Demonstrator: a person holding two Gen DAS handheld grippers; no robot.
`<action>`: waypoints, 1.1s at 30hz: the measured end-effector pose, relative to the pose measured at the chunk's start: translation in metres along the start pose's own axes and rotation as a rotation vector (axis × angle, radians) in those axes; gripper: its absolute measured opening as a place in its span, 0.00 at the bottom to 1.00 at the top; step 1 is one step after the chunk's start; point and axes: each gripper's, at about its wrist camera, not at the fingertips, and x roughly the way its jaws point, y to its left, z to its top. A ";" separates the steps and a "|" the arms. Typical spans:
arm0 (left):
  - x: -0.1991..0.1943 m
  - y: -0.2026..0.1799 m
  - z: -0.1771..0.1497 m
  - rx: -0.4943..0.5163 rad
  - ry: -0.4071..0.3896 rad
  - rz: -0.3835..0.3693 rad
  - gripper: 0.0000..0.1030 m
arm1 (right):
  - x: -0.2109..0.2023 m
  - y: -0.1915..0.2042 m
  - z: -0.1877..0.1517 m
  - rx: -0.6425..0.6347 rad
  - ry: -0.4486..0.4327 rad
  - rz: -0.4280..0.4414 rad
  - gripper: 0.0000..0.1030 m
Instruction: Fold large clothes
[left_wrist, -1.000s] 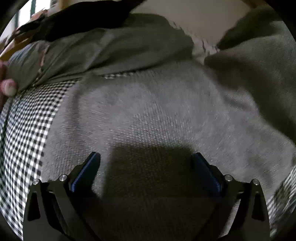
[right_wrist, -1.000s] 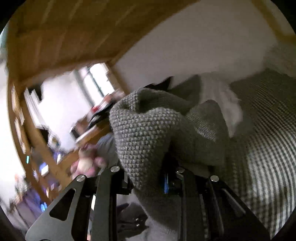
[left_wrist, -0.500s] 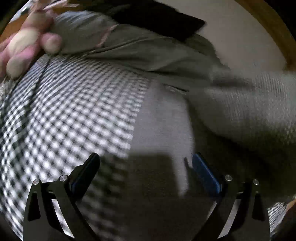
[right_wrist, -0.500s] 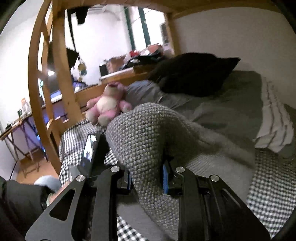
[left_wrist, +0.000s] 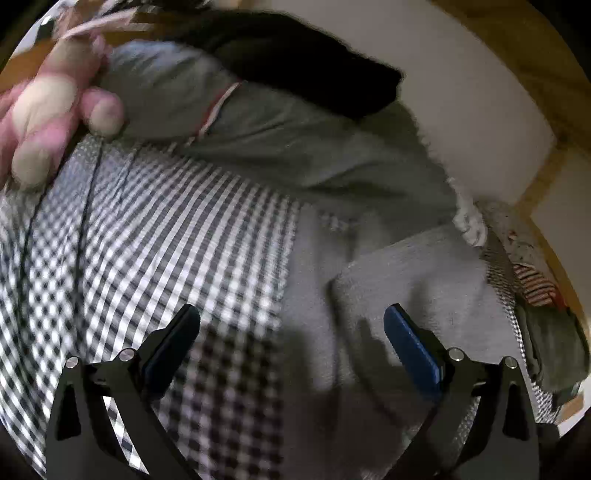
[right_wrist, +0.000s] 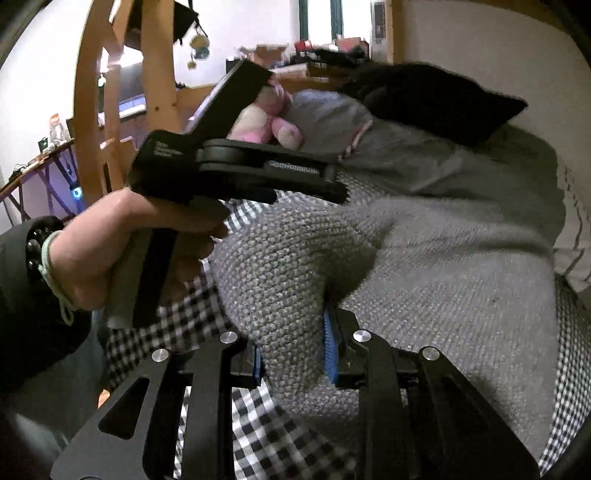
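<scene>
A grey knit sweater (right_wrist: 443, 266) lies spread on a black-and-white checked bed cover (right_wrist: 266, 424). My right gripper (right_wrist: 293, 350) is shut on a bunched fold of the sweater and holds it up over the cover. My left gripper (left_wrist: 291, 325) is open and empty, hovering above the sweater's left edge (left_wrist: 314, 295) where it meets the checked cover (left_wrist: 147, 258). The left gripper also shows in the right wrist view (right_wrist: 306, 184), held in a hand above the sweater.
A pink plush toy (left_wrist: 48, 110) lies at the head of the bed, also in the right wrist view (right_wrist: 273, 122). A grey blanket (left_wrist: 295, 140) and a black pillow (right_wrist: 436, 99) lie beyond the sweater. A wooden bed frame (right_wrist: 99, 92) stands at left. Folded clothes (left_wrist: 535, 288) lie at right.
My right gripper has carried the sweater fold leftwards and down over the garment. My left gripper has shifted left, off the sweater's middle to its edge over the checked cover.
</scene>
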 end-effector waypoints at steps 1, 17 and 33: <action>-0.007 -0.007 0.006 0.023 -0.038 0.000 0.96 | -0.007 -0.004 0.006 0.022 -0.040 0.001 0.24; 0.120 -0.124 0.077 0.490 0.463 -0.181 0.95 | 0.056 0.006 -0.013 0.033 0.098 0.048 0.26; 0.159 -0.088 0.084 0.268 0.633 -0.422 0.17 | 0.034 -0.003 -0.003 0.089 0.031 0.082 0.26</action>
